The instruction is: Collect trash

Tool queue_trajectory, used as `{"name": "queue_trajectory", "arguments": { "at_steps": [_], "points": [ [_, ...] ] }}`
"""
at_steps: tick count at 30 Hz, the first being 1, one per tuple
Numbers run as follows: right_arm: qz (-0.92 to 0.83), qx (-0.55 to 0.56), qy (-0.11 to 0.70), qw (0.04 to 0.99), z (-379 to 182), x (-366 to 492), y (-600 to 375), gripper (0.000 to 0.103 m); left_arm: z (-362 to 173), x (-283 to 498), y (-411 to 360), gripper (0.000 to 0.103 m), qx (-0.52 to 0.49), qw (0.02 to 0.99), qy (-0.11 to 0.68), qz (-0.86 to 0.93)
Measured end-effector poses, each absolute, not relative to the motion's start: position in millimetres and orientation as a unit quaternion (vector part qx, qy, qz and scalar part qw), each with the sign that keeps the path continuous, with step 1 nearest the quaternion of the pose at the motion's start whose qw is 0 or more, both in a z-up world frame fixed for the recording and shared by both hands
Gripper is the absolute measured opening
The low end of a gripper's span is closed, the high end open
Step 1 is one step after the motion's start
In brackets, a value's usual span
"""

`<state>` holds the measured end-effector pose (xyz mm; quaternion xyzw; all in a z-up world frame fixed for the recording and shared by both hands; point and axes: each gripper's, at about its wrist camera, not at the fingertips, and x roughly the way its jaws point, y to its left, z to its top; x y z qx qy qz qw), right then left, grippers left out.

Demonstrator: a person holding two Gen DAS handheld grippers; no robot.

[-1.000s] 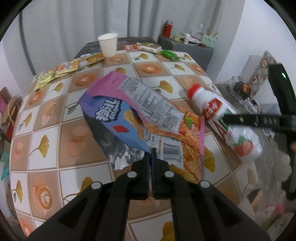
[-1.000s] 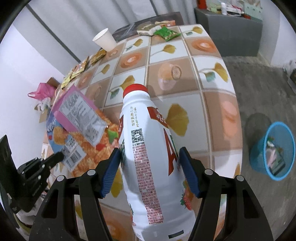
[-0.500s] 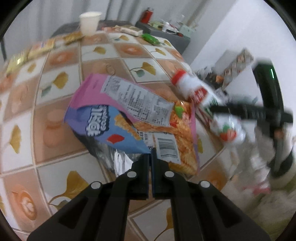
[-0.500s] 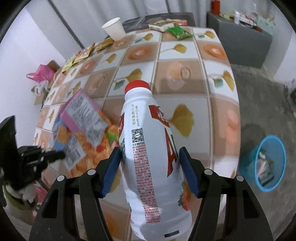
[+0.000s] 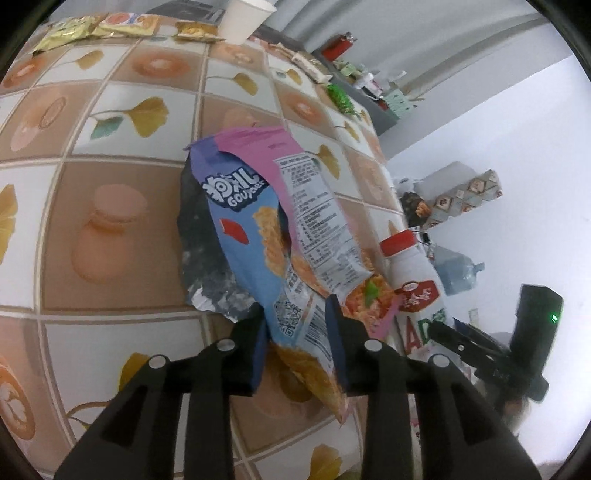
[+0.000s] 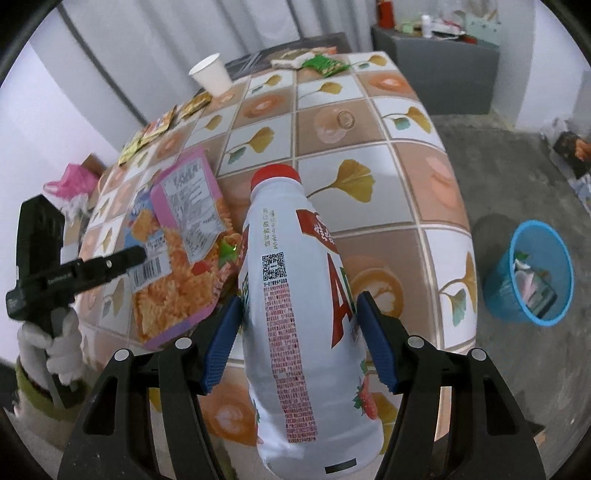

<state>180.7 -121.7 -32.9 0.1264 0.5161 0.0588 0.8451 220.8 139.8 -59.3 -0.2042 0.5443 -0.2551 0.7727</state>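
We hold our left tongs (image 5: 297, 325) over the tiled desk (image 5: 110, 155), and their jaws have just been opening: they now stand apart with the lower end of the snack bags (image 5: 266, 236) lying between them. The blue pads flank the barcode end of the wrappers, but we see no clear pinch on the foil. The bags, one blue and one pink, overlap each other and stretch away from the tongs towards the middle of the desk, near its edge.

Our right tongs (image 6: 297, 332) are clamped on the white drink bottle (image 6: 295, 314), one blue pad against each side of its body. The bottle's red cap (image 6: 275, 175) points away from us over the desk, and its base hangs down towards the camera. From the right wrist view the snack bags lie just left of the bottle.

A white paper cup (image 6: 211, 74) stands at the far end of the desk, with small sachets (image 5: 122, 29) near it. On the floor beyond the desk's edge stands a blue bin (image 6: 532, 273) with some rubbish inside.
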Motion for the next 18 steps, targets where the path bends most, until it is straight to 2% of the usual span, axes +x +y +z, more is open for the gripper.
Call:
{"name": "queue_trajectory", "arguments": {
  "at_steps": [4,9,11,18],
  "points": [
    [0.039,0.136,0.507,0.850,-34,171,-121,0.060,-61,224,134,0.029,-0.193,0.778,0.549,-0.237],
    [0.032,0.146,0.505,0.850,-33,161,-123,0.060,-57,225,120,0.029,-0.129,0.818,0.526,-0.194],
    [0.029,0.146,0.505,0.850,-32,159,-123,0.060,-54,225,112,0.023,-0.107,0.831,0.514,-0.186],
    [0.024,0.157,0.500,0.851,-32,156,-137,0.060,-54,217,98,0.013,-0.018,0.857,0.486,-0.172]
  ]
}}
